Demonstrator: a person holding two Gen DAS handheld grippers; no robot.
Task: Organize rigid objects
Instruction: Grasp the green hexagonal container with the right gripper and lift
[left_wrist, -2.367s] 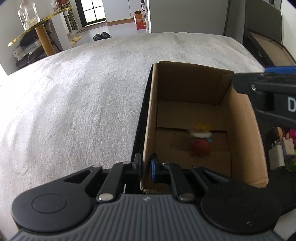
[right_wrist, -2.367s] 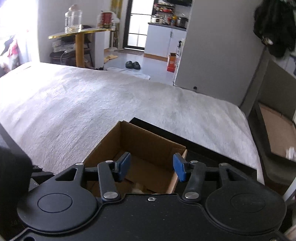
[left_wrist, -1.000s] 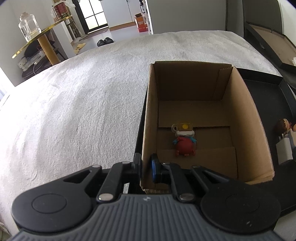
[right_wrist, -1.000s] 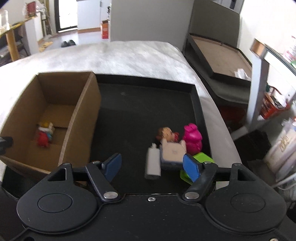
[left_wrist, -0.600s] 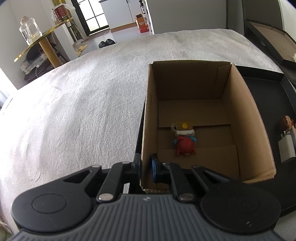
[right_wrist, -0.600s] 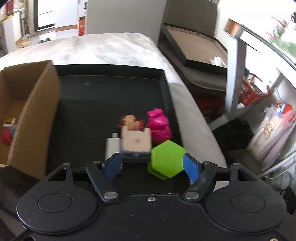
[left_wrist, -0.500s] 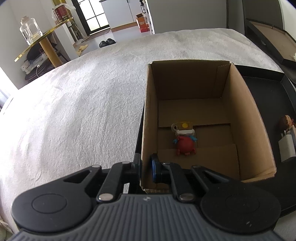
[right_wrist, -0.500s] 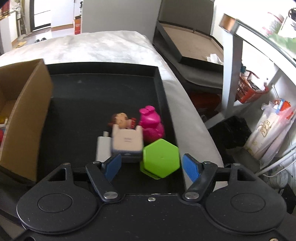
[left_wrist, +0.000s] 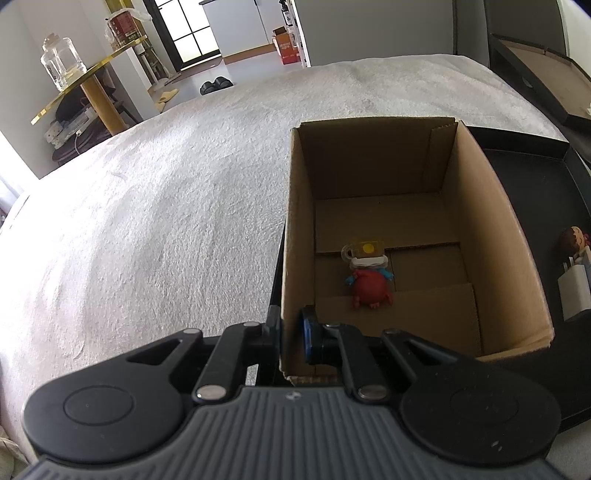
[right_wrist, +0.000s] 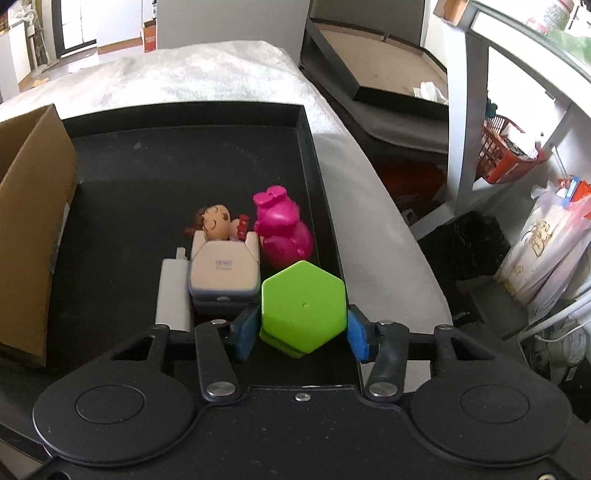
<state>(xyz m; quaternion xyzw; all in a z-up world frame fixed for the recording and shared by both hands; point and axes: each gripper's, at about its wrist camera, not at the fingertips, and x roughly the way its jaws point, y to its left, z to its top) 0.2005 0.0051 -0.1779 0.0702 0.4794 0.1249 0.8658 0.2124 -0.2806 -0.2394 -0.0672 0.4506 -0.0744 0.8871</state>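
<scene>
In the left wrist view my left gripper (left_wrist: 290, 332) is shut on the near left wall of an open cardboard box (left_wrist: 295, 221). A red toy figure (left_wrist: 369, 290) and a small yellow-topped piece (left_wrist: 365, 249) lie on the box floor. In the right wrist view my right gripper (right_wrist: 302, 330) is closing on a green hexagonal block (right_wrist: 303, 302) in the black tray (right_wrist: 166, 162). Its blue pads (right_wrist: 247, 328) touch the block on both sides. Just beyond the block lie a pink toy (right_wrist: 282, 232), a doll figure (right_wrist: 214, 218), a beige case (right_wrist: 223, 273) and a white charger (right_wrist: 173, 291).
The tray and box rest on a white blanket (left_wrist: 166, 221). The box (right_wrist: 33, 221) stands at the tray's left end. The tray's right rim (right_wrist: 321, 206) runs close to the block. To the right of the bed are a shelf unit, bags and a black bin.
My right gripper has swung right from over the box, come down over the tray's toys, and narrowed its jaws onto the green block. The left gripper has kept its hold on the box wall.
</scene>
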